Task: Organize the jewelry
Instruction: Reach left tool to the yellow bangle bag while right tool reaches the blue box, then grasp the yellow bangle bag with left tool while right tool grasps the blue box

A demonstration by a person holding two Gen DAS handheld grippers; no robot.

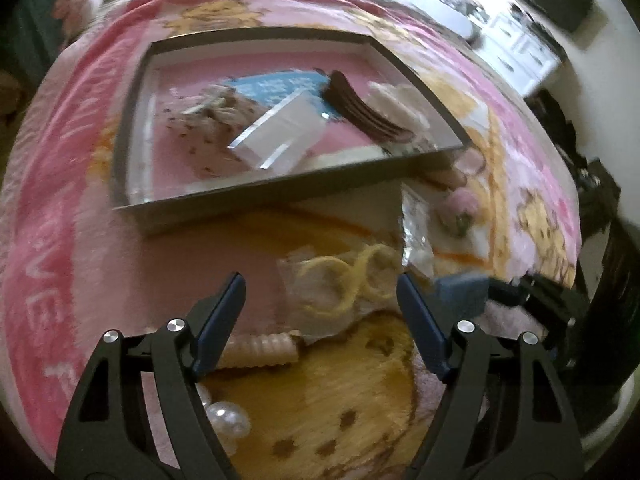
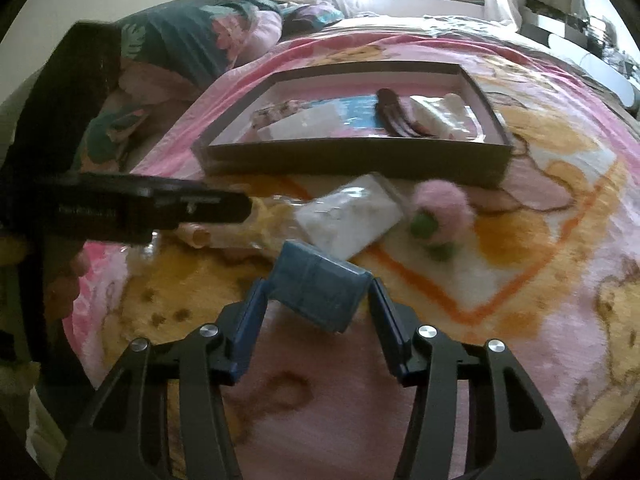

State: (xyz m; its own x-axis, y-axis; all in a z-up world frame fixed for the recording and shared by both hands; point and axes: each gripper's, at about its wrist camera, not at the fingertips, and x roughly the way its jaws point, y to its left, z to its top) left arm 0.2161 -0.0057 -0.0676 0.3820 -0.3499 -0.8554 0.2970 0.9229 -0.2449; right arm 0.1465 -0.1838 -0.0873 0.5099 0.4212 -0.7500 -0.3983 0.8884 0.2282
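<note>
A shallow grey tray with a pink lining lies on the pink blanket and holds a brown comb, a clear case and a blue card. In front of it lies a clear bag of yellow loops. My left gripper hangs open over that bag, one finger on each side and neither touching it. In the right wrist view my right gripper is shut on a small blue box, with its fingertips against the box's two ends. The tray sits beyond.
A white packet and a pink pompom with green beads lie between the blue box and the tray. A ribbed pink piece and pearl beads lie under my left gripper. Pillows are heaped at the far left.
</note>
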